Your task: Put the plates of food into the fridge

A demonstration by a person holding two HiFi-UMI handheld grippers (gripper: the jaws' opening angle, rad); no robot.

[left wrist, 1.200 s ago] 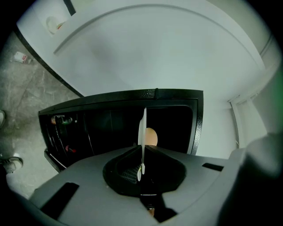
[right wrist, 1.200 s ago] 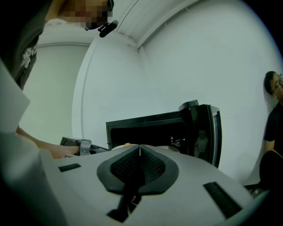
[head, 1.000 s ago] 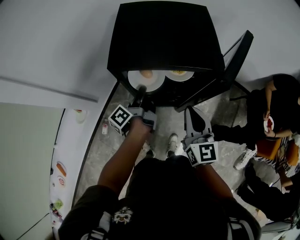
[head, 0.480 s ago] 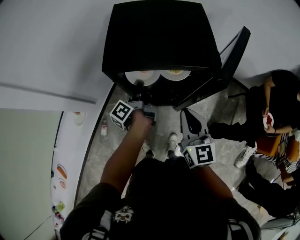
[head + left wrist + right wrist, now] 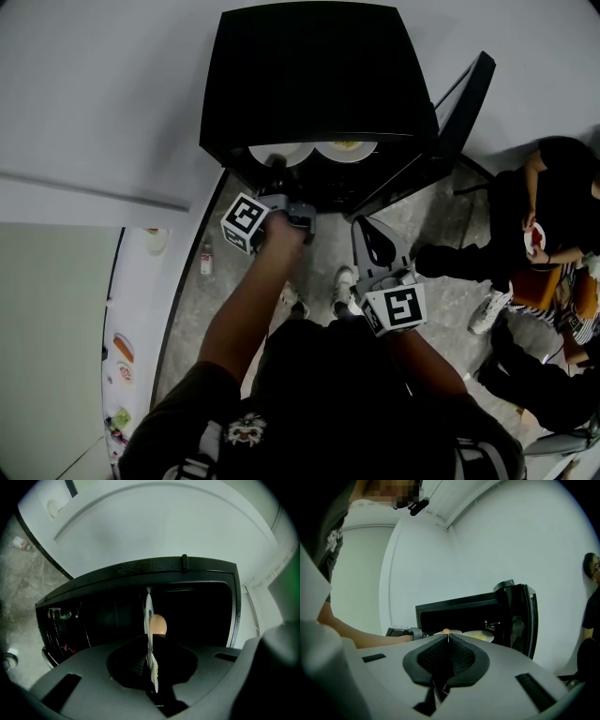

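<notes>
**Head view: held plate going further into the fridge**

Left gripper (image 5: 277, 169) is clamping the near rim of the left plate (image 5: 281, 153) and pushing it inward. Compared with a second ago, less of the white disc is showing below the top edge of the fridge (image 5: 319, 75), and the forearm is reaching further forward. Left gripper view is showing this plate edge-on, pinched between the jaws, with a round tan food item (image 5: 158, 624) riding on it. Whether the plate is already bearing on the shelf is not showing in any view. Judgement: this plate is nearing its place, leaving release and withdrawal for it.

Right gripper (image 5: 364, 228) is hanging clenched on nothing, low in front of the opening and taking no part. The right plate (image 5: 347, 148) is sitting inside, just beside the held one, and is carrying something yellowish.

Count:
- Plates: two, both lying within the fridge opening, each carrying one portion of food.
- Grippers: two, one loaded and one idling.
- Fridge: one, with its door (image 5: 461, 103) standing open on the right.
</notes>
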